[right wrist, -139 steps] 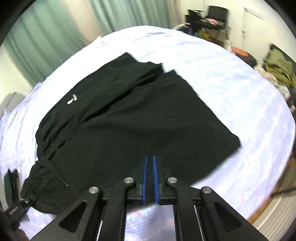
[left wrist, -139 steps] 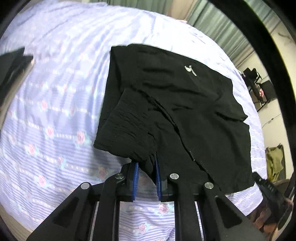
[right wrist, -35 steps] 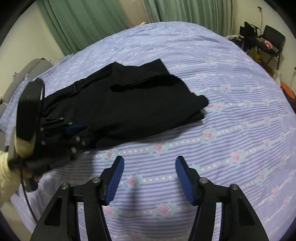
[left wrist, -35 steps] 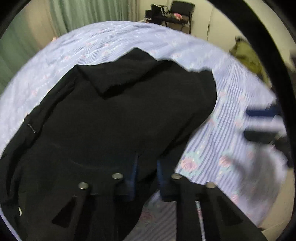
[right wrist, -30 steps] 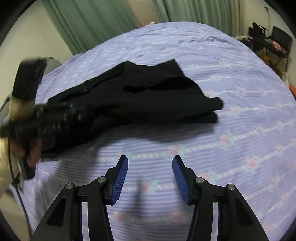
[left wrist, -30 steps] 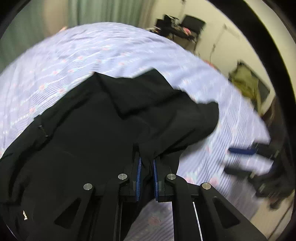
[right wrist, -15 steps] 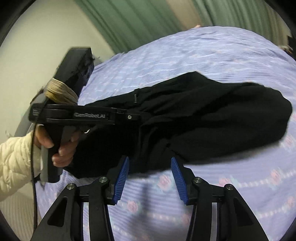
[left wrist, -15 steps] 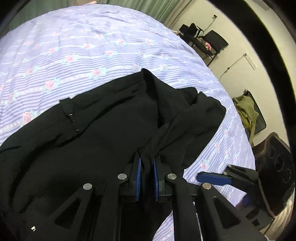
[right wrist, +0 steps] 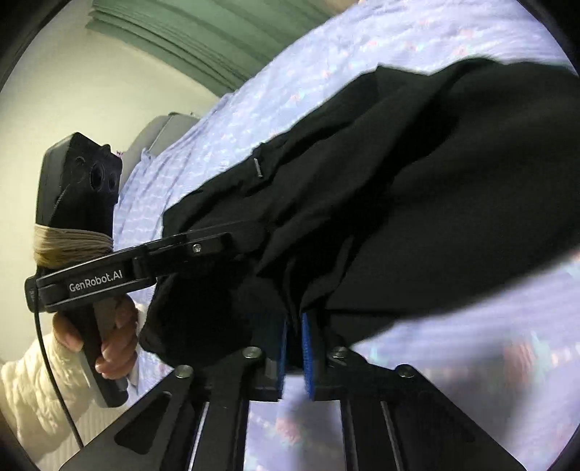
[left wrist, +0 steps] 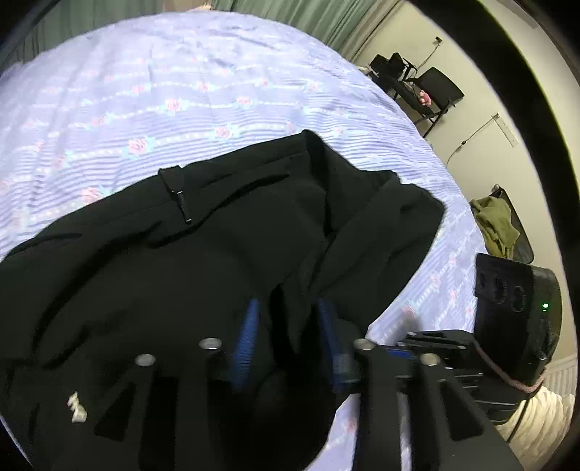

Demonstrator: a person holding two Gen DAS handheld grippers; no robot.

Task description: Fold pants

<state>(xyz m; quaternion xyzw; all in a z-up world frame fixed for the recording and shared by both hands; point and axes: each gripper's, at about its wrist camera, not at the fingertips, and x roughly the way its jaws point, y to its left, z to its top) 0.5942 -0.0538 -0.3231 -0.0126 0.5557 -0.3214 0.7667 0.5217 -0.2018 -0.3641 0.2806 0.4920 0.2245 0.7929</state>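
The black pants point(left wrist: 217, 246) lie bunched on a lilac flowered bedsheet point(left wrist: 181, 83). In the left wrist view my left gripper point(left wrist: 286, 326) has its blue pads apart, with dark cloth lying between them. In the right wrist view my right gripper point(right wrist: 294, 340) is shut on a fold of the pants point(right wrist: 417, 188) at their near edge. The left gripper body point(right wrist: 145, 261) shows there, its tip buried in the cloth. The right gripper body point(left wrist: 507, 326) shows at the right of the left wrist view.
Green curtains point(right wrist: 188, 32) hang behind the bed. Black chairs and a desk point(left wrist: 417, 83) stand by the far wall, with an olive garment point(left wrist: 496, 224) on a chair beside the bed. A hand in a white sleeve point(right wrist: 108, 344) holds the left gripper.
My left gripper's pads have opened from shut on the cloth. My right gripper has moved in to the pants and closed on a fold of them.
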